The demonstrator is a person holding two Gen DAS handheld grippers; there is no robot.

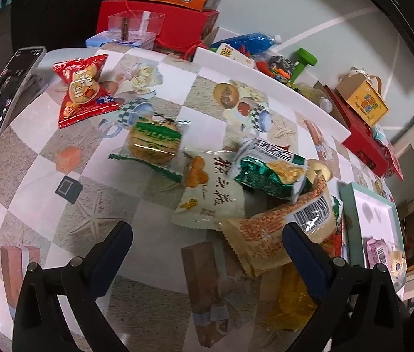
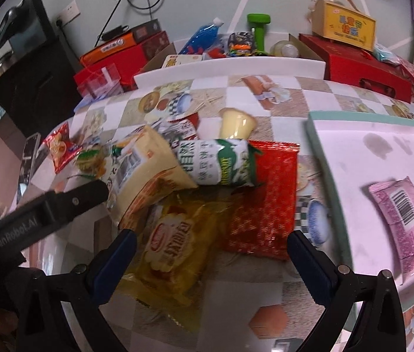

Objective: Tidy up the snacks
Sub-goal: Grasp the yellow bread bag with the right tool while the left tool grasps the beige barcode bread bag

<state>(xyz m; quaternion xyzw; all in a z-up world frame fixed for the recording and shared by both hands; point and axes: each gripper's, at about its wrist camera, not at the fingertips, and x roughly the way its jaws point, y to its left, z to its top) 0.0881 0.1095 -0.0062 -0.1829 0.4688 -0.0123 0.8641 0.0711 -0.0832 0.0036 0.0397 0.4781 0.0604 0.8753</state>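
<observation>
From the left wrist camera, the left gripper [image 1: 207, 234] has its jaws wide open and holds nothing. It hangs over the table [image 1: 30, 176], which has a checked cloth with pictures on it. A tan snack pack with a barcode [image 1: 277, 234] lies right by the finger at 3 o'clock. Past it, toward 1 o'clock, sits a green and white snack bag [image 1: 268, 170]. A cream snack bag with orange balls [image 1: 210, 193] lies at 12 o'clock, and a round cake in a clear green wrapper [image 1: 154, 143] is just beyond, toward 11 o'clock. A red cookie bag [image 1: 82, 88] lies alone, far off at 10 o'clock. A phone [image 1: 4, 96] stands at the table edge at 9 o'clock. A tray with a green rim [image 1: 351, 220] is at 3 o'clock.

From the right wrist camera, the right gripper [image 2: 211, 246] also has its jaws wide open, with nothing in them. A yellow snack bag [image 2: 174, 252] lies between the fingers. A shiny red snack bag [image 2: 265, 202] touches it toward 1 o'clock. The green and white snack bag [image 2: 221, 161] rests on top of the pile at 12 o'clock. The tray with a green rim [image 2: 318, 158] is at 3 o'clock, with a pink snack pack [image 2: 403, 220] lying in it. The left gripper's finger [image 2: 60, 202] pokes in at 9 o'clock.
</observation>
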